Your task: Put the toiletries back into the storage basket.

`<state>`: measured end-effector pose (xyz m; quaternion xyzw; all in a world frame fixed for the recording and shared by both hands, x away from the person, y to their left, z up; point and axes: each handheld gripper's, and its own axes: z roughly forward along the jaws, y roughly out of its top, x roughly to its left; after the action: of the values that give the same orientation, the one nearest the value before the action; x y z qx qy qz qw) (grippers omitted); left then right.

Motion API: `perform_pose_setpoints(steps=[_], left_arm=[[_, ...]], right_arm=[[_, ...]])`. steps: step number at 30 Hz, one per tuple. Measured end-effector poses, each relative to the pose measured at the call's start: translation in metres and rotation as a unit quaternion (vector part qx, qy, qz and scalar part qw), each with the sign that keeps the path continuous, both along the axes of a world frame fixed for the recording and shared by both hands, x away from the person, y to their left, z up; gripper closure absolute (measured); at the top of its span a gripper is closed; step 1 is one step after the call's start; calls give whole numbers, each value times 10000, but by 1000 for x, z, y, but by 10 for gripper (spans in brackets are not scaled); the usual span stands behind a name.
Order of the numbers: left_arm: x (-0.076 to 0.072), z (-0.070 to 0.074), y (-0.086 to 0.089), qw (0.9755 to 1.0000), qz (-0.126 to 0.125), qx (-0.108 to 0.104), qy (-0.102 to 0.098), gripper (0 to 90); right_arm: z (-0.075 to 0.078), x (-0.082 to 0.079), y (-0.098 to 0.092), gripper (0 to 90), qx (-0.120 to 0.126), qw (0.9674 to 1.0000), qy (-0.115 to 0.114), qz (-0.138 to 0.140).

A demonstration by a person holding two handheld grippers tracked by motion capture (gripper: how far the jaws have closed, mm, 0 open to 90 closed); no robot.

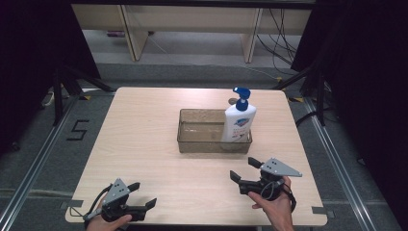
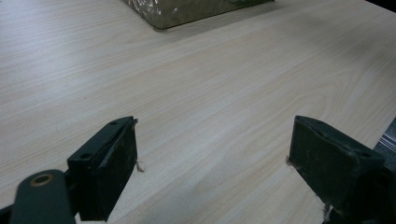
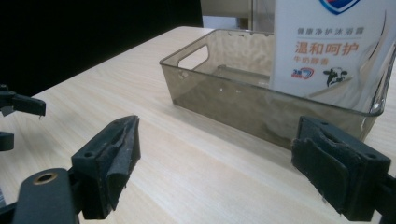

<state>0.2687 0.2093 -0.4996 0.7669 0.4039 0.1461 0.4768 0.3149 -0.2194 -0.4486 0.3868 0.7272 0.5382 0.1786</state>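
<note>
- The left gripper (image 1: 144, 194), a black two-jaw tool with a grey three-cornered plate on top, sits at the near left corner of the pale wood-grain table (image 1: 144, 134), held by the person's left hand (image 1: 109, 222). Its jaws stand wide apart with nothing between them; in the left gripper view (image 2: 212, 154) bare tabletop fills the gap.
- The clear, smoke-tinted rectangular plastic bin (image 1: 202, 143) stands right of the table's middle, well apart from the left gripper. In the right gripper view its long wall (image 3: 233, 100) faces the camera, with a handle cut-out in the end wall.
- The white pump bottle with a blue pump head and a blue shield logo (image 1: 238, 120) stands upright inside the bin, at its right end. Orange Chinese lettering shows on its label (image 3: 327, 51).
- The right gripper (image 1: 244, 169), of the same make, hovers near the bin's near right corner, held by the person's right hand (image 1: 273, 202). Its jaws are spread wide and hold nothing (image 3: 215, 154); they point toward the bin without touching it.
</note>
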Motion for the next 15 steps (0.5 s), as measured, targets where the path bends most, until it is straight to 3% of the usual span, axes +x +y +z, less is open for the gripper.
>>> perform_pose_setpoints(steps=[7, 10, 11, 12, 15], left_arm=[[0, 0, 0, 10000, -12, 8, 0, 148], [0, 0, 0, 10000, -17, 17, 3, 148], [0, 0, 0, 10000, -14, 17, 6, 148], [0, 0, 0, 10000, -14, 17, 5, 148], [0, 0, 0, 10000, 4, 18, 4, 148]], right_arm=[[-3, -8, -1, 153, 25, 9999, 166, -3], [-3, -11, -3, 153, 39, 9998, 195, -29], [-4, -10, -4, 153, -43, 10000, 61, -22], [-4, -12, -5, 153, 75, 9998, 185, 18], [-5, -13, -6, 152, 35, 9999, 160, 13]])
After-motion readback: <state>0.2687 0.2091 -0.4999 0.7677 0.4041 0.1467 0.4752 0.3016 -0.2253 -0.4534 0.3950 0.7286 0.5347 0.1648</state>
